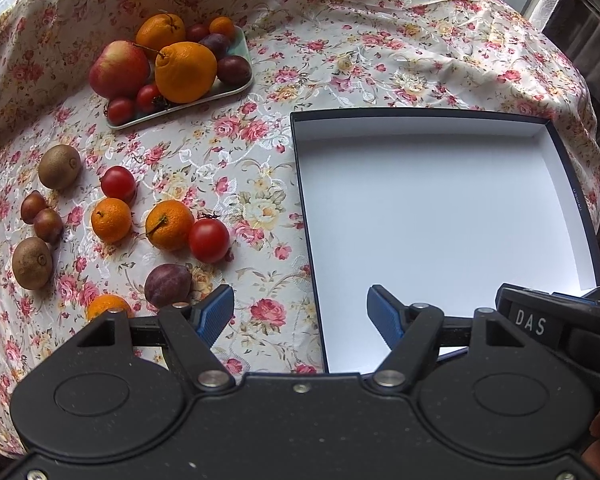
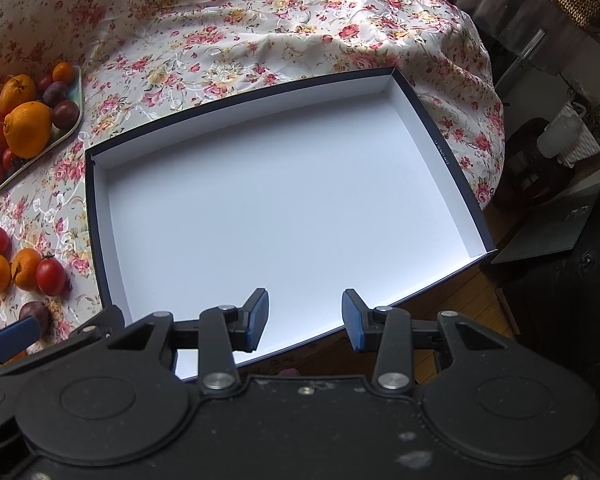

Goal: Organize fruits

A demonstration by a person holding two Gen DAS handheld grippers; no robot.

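Observation:
An empty white box with a dark rim [image 1: 572,184] [image 2: 452,168] lies on the floral tablecloth. Loose fruit lies left of it: two kiwis [image 1: 59,166], tomatoes [image 1: 208,240], mandarins [image 1: 169,225], a plum [image 1: 167,285] and small brown fruits [image 1: 48,225]. A pale green tray [image 1: 236,90] at the back left holds an apple [image 1: 119,68], a large orange [image 1: 185,72], plums and tomatoes. My left gripper [image 1: 300,316] is open and empty over the box's near left edge. My right gripper [image 2: 305,320] is open and empty over the box's near edge.
The right gripper's body [image 1: 556,320] shows at the right in the left wrist view. The table's right edge drops to a wooden floor [image 2: 480,296], with dark furniture [image 2: 560,312] and a white pot [image 2: 568,136] beyond.

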